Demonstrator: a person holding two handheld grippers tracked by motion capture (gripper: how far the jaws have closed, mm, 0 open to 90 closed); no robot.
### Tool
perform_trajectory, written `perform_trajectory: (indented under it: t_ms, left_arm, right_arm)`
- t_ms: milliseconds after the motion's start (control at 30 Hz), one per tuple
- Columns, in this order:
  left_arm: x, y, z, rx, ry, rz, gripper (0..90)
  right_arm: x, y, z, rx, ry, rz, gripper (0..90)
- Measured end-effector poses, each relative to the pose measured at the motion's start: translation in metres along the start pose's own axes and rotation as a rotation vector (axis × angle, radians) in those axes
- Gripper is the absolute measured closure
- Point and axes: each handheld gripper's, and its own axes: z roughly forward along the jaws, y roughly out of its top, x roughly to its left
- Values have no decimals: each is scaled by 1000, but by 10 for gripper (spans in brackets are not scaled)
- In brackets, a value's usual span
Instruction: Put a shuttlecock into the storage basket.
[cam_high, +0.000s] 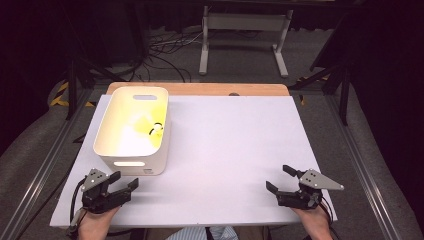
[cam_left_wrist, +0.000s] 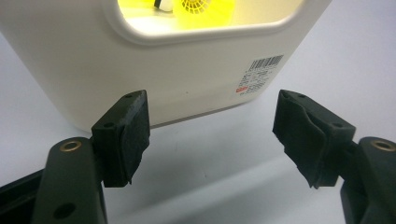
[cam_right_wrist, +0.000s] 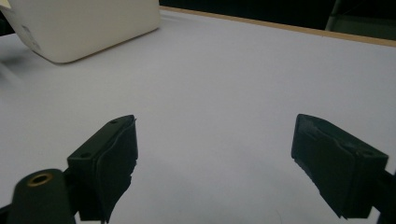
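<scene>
Room: dark, cables and a white stand on the floor beyond the table.
Surface: white board (cam_high: 235, 150) over a wooden top, bare apart from the bin.
Bin (cam_high: 132, 127): cream plastic, rounded corners, slot handles in its end walls, barcode label low on the near wall; stands at the left, mid-depth.
Contents: a yellow ribbed thing (cam_left_wrist: 205, 5) with a small black-and-white part shows through the near slot; what it is, I cannot tell.
Left gripper (cam_high: 119, 184): near left corner, just before the bin, jaws spread wide, holding nothing.
Right gripper (cam_high: 280, 180): near right, well apart from the bin, jaws spread wide, holding nothing.
Risk: judged, a one-sided pull at the slot tips the light bin and spills the contents.
Risk: judged, a jaw nudging the near wall slides the bin away on the smooth board.
</scene>
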Motion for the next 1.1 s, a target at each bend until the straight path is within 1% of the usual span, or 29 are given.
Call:
perform_trajectory:
  t_ms: [167,300,433,733,867,1100]
  left_arm:
    - [0,0,-1,-14,3,8,279]
    - [-1,0,0,-12,-4,12,275]
    - [-2,0,0,-10,-11,24,272]
    - [-2,-1,-1,-15,-15,19,270]
    - [-3,0,-1,-15,-14,26,270]
    - [-3,0,-1,-19,-17,23,270]
  right_arm:
    - [0,0,1,3,6,-1,151]
    - [0,0,1,7,7,4,151]
    - [0,0,2,9,5,4,151]
    - [-1,0,3,14,10,5,151]
    - [-1,0,3,14,10,4,151]
    - [-1,0,3,17,10,3,151]
